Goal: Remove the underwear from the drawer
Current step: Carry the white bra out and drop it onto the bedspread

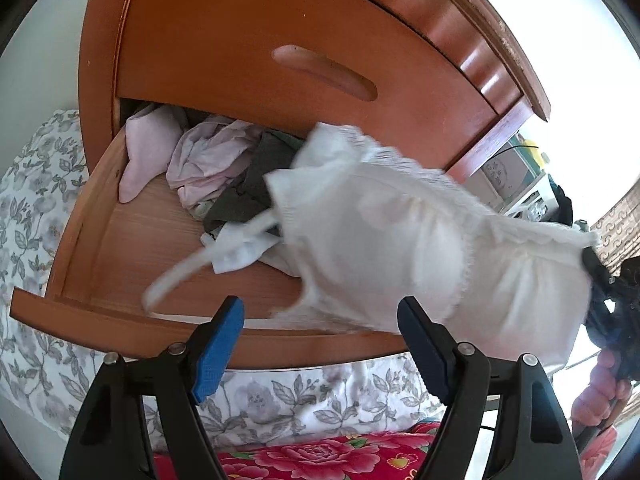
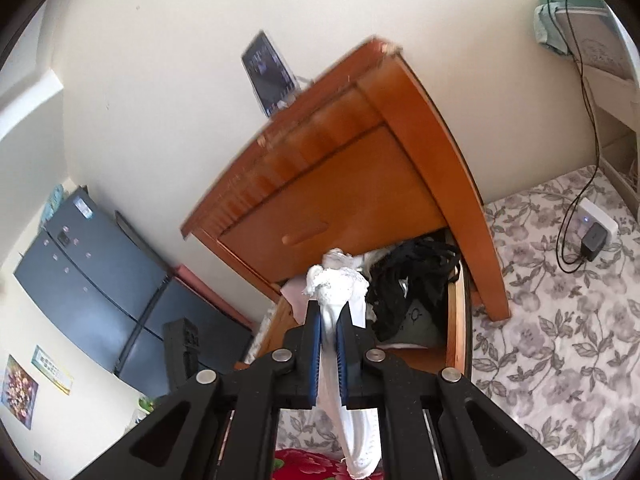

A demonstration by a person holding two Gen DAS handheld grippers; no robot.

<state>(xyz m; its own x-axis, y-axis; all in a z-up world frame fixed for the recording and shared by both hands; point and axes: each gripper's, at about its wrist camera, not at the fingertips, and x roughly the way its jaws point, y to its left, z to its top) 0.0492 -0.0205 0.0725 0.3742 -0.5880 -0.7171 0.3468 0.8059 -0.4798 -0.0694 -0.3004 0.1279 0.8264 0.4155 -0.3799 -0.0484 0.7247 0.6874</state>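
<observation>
Underwear mid-lift: a white lace-edged padded bra [image 1: 420,240] hangs in the air above the open lower wooden drawer [image 1: 132,272] of the orange-brown bedside cabinet [image 1: 248,12].

The right gripper [image 2: 329,344] has its blue-padded jaws pinched narrow on one end of the bra, the fabric bunched between them, while a loose strap trails over the drawer. The left gripper [image 1: 320,344] stands wide apart in front of the drawer, holding nothing. A pale pink garment [image 1: 148,152], a grey one [image 1: 256,188] and a black bundle [image 2: 412,280] lie inside the drawer. The extraction step looks nearly done; the next move likely calls for carrying the bra clear so the strap does not snag the drawer front.
</observation>
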